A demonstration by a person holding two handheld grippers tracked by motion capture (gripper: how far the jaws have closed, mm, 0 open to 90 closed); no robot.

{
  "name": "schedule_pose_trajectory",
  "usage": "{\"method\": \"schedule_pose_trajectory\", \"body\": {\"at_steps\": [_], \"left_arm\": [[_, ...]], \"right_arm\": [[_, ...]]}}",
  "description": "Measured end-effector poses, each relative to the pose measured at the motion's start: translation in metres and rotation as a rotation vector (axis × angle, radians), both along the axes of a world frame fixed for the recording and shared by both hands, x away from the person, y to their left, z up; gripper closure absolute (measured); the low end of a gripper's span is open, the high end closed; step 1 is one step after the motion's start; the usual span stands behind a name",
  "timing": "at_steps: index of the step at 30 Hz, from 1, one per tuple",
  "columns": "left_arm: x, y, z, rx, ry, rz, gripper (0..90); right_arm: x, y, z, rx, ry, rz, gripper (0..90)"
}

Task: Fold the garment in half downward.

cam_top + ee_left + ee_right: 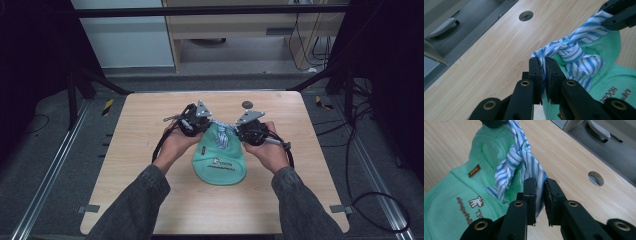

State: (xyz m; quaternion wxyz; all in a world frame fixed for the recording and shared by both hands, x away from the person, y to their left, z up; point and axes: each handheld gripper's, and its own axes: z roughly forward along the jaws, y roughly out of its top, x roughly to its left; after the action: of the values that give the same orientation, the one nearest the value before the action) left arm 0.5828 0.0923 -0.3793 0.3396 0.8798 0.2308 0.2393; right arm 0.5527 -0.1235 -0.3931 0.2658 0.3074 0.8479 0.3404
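A mint-green waffle-knit bag (220, 165) with printed lettering lies on the wooden table (150, 165), its gathered neck toward the far side. A blue-and-white striped ribbon (222, 131) is knotted around that neck (571, 52) (519, 152). My left gripper (196, 121) is shut on one end of the ribbon (543, 65). My right gripper (240, 127) is shut on the other end (539, 185). The ribbon runs taut between them across the bag's top. The other gripper's black jaws show at the top of each gripper view.
A round cable hole (247, 104) sits in the table near its far edge, just beyond my right gripper (526, 15) (596, 178). Cables trail from both grippers. Grey floor and a chair base lie past the table's far edge.
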Motion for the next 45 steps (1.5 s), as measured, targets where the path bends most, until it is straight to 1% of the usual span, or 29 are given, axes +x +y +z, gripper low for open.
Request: {"method": "schedule_pose_trajectory", "body": {"at_steps": [1,2,4,6,7,8,9,11,13,15,17,19,21,22,23,24,25,27,29,32,33,35,39,40,42,43,45], "left_arm": [[0.0,0.0,0.0,0.0,0.0,0.0,84.2],[-0.004,-0.002,-0.002,0.005,-0.001,-0.012,84.2],[-0.01,-0.004,-0.008,0.017,-0.001,-0.025,84.2],[-0.016,-0.006,-0.015,0.024,0.01,-0.041,84.2],[-0.02,-0.006,-0.022,0.034,0.01,-0.041,84.2],[-0.02,-0.006,-0.022,0.034,0.01,-0.041,84.2],[-0.022,-0.006,-0.027,0.034,0.021,-0.035,84.3],[-0.023,-0.005,-0.028,0.033,0.024,-0.034,84.3],[-0.023,-0.004,-0.029,0.03,0.022,-0.029,84.4],[-0.023,-0.002,-0.029,0.023,0.025,-0.03,84.5],[-0.023,-0.002,-0.028,0.019,0.023,-0.035,84.6],[-0.025,-0.002,-0.027,0.025,0.014,-0.043,84.6],[-0.025,-0.001,-0.027,0.021,0.014,-0.04,84.6],[-0.025,-0.001,-0.027,0.021,0.014,-0.04,84.6],[-0.025,0.0,-0.027,0.02,0.016,-0.04,84.6],[-0.025,0.0,-0.026,0.021,0.017,-0.042,84.6],[-0.025,0.0,-0.027,0.022,0.015,-0.045,84.6],[-0.025,0.0,-0.026,0.021,0.014,-0.046,84.6],[-0.025,0.001,-0.026,0.013,0.014,-0.045,84.6],[-0.025,0.002,-0.026,0.01,0.016,-0.046,84.6],[-0.027,0.003,-0.026,0.002,0.017,-0.043,84.5],[-0.028,0.004,-0.026,-0.001,0.021,-0.046,84.5],[-0.034,0.007,-0.029,-0.005,0.023,-0.056,84.4],[-0.036,0.008,-0.03,-0.002,0.024,-0.062,84.4],[-0.041,0.011,-0.034,0.007,0.024,-0.069,84.3],[-0.045,0.013,-0.037,0.01,0.03,-0.073,84.3],[-0.047,0.015,-0.039,0.007,0.031,-0.074,84.3]], "right_arm": [[0.0,0.0,0.0,0.0,0.0,0.0,79.3],[-0.001,-0.001,0.0,-0.003,0.001,0.0,79.2],[-0.005,-0.005,-0.005,-0.013,0.01,0.003,79.1],[-0.006,-0.006,-0.008,-0.014,0.01,0.006,79.4],[-0.008,-0.007,-0.012,-0.006,0.016,0.007,80.9],[-0.008,-0.007,-0.012,-0.006,0.016,0.007,80.9],[-0.011,-0.006,-0.017,-0.008,0.025,0.017,81.1],[-0.012,-0.006,-0.019,-0.009,0.027,0.017,80.9],[-0.012,-0.006,-0.022,0.005,0.027,0.017,80.8],[-0.012,-0.006,-0.022,0.007,0.028,0.017,80.2],[-0.012,-0.006,-0.022,0.011,0.027,0.015,78.4],[-0.011,-0.007,-0.022,0.017,0.028,0.013,75.4],[-0.008,-0.009,-0.022,0.022,0.037,-0.004,66.2],[-0.008,-0.009,-0.022,0.022,0.037,-0.004,66.2],[-0.006,-0.01,-0.024,0.021,0.05,-0.011,60.7],[-0.006,-0.01,-0.024,0.021,0.05,-0.011,60.7],[-0.003,-0.011,-0.027,0.017,0.067,-0.024,57.1],[-0.001,-0.011,-0.028,0.017,0.074,-0.032,57.2],[0.002,-0.011,-0.031,0.023,0.09,-0.033,61.3],[0.003,-0.01,-0.032,0.021,0.092,-0.017,73.9],[0.0,-0.008,-0.031,0.009,0.08,-0.001,80.4],[-0.002,-0.008,-0.031,0.012,0.078,0.004,81.5],[-0.012,-0.006,-0.028,-0.007,0.068,0.031,82.9],[-0.012,-0.006,-0.028,-0.007,0.068,0.031,82.9],[-0.017,-0.005,-0.028,-0.009,0.067,0.036,82.8],[-0.022,-0.003,-0.03,-0.008,0.065,0.051,82.7],[-0.025,-0.002,-0.03,-0.014,0.063,0.058,82.8]]}}
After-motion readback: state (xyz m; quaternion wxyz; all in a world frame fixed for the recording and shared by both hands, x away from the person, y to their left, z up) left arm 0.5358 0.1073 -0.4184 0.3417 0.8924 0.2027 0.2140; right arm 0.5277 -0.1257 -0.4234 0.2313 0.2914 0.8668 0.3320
